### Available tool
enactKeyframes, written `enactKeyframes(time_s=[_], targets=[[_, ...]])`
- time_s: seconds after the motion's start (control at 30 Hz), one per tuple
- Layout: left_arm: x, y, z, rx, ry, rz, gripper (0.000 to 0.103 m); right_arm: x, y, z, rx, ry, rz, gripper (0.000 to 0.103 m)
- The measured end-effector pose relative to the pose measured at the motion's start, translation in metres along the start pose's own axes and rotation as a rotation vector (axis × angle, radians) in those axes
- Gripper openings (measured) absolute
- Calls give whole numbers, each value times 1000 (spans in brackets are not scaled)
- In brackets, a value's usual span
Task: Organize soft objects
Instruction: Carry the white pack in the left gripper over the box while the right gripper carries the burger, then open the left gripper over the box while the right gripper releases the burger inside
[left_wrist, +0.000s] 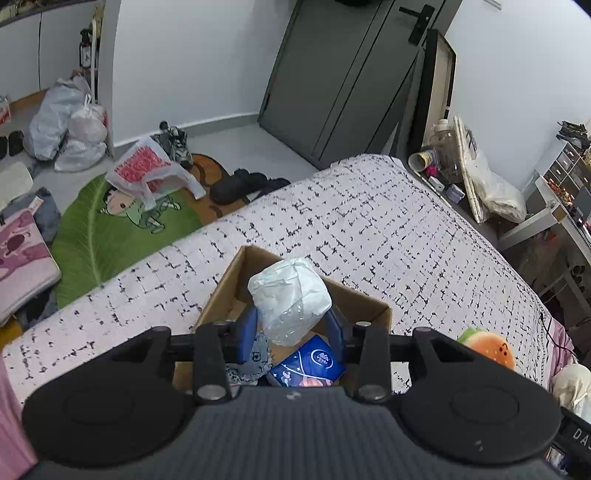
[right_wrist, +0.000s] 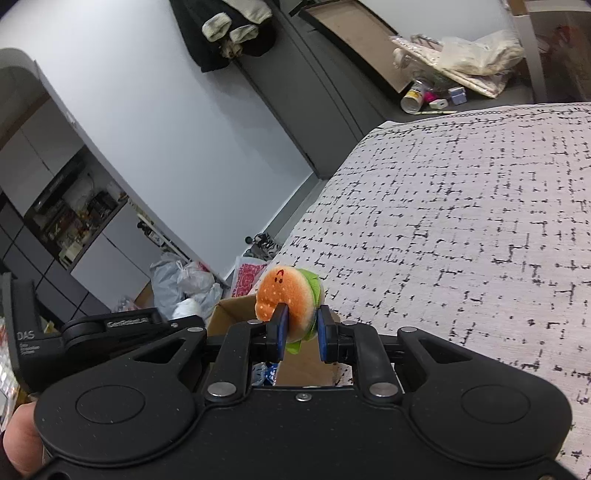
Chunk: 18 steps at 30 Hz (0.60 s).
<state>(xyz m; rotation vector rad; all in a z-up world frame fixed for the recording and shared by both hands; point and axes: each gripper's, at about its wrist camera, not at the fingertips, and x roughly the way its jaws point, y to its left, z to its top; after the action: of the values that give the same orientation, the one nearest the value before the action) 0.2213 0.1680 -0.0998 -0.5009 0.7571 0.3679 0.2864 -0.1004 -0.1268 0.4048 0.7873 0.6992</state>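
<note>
My left gripper (left_wrist: 291, 325) is shut on a white wrapped tissue roll (left_wrist: 290, 295), held above an open cardboard box (left_wrist: 373, 304) that stands on the bed. Inside the box lie a blue tissue pack (left_wrist: 314, 363) and a grey patterned soft item (left_wrist: 258, 354). My right gripper (right_wrist: 301, 326) is shut on a small plush hamburger (right_wrist: 290, 299), orange bun with green lettuce, held beside the same box (right_wrist: 231, 314). The hamburger (left_wrist: 487, 347) also shows at the right in the left wrist view.
The bed (left_wrist: 369, 221) has a white cover with black dashes. On the floor lie a green leaf rug (left_wrist: 110, 236), plastic bags (left_wrist: 66, 122), a red-patterned bag (left_wrist: 144, 170) and shoes (left_wrist: 243, 184). A dark door (left_wrist: 351, 74) stands behind. Clutter sits by the bed's far corner (left_wrist: 461, 162).
</note>
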Motion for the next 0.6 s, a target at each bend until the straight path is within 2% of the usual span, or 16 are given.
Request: enactKeyframes(time_s=[0.23,0.4,0.6], targets=[[14,7,4,-17,-15,-36,39,14,16,-4,-44,25,9,17],[21,13,11,-54,0,-90,50,22,25,-7,-61,40,27,17],[18,21,11,-53,-9,-49,56,32,35,-12,-87,61,39,17]])
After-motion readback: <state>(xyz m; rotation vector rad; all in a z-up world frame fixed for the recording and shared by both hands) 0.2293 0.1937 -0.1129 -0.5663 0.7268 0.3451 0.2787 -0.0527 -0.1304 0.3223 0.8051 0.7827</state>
